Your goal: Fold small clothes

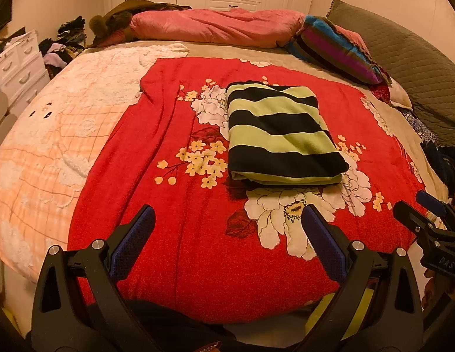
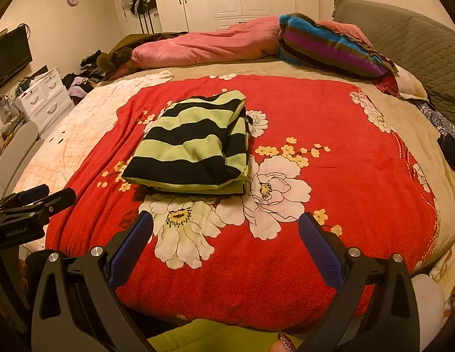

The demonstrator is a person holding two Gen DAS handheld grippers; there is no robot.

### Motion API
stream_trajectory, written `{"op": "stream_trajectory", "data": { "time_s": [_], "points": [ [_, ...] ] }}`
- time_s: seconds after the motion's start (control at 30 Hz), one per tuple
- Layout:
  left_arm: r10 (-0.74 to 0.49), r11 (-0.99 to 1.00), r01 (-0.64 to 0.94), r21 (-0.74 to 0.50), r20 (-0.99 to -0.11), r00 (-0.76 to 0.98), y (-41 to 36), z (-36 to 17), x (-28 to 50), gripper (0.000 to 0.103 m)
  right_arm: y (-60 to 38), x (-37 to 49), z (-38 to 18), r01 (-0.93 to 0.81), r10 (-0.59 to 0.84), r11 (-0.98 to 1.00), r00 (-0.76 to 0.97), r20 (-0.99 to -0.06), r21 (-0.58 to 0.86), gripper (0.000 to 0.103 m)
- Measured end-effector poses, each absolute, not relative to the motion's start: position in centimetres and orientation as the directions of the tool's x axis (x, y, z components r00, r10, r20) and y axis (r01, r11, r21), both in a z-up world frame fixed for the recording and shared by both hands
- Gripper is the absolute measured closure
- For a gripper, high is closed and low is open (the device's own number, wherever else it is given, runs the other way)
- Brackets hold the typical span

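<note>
I see the left claw spread wide and holding nothing, its blue pads above the near part of the red blanket; the right claw is likewise wide and holding nothing. The striped garment lies folded into a compact rectangle on the blanket, ahead of both claws and apart from them, partly covering the printed white flowers. The blanket lies on the bed, with a pink quilt and a striped pillow at the far edge.
</note>
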State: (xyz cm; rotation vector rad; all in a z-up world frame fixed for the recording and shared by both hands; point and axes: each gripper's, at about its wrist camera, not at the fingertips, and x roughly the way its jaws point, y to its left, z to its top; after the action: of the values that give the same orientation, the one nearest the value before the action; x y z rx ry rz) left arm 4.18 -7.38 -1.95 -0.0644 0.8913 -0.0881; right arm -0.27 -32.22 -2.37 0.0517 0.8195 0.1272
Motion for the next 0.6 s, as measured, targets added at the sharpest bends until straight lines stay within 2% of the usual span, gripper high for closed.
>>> {"op": "stream_trajectory", "data": {
  "time_s": [0.27, 0.6],
  "points": [
    [-0.116, 0.993, 0.055, -0.104, -0.780, 0.615, -7.5, -1.9, 4.2, 0.009, -32.3, -0.4, -2.0, -0.085, 0.126, 0.992, 0.682, -0.720, 0.093, 0.004],
    [-0.040, 0.999, -0.003, -0.051, -0.809, 0.586, -7.0, -3.0, 4.5, 0.009, -32.8, -0.3, -2.0, -0.057, 0.111, 0.993, 0.677, -0.728, 0.098, 0.004]
  ]
}}
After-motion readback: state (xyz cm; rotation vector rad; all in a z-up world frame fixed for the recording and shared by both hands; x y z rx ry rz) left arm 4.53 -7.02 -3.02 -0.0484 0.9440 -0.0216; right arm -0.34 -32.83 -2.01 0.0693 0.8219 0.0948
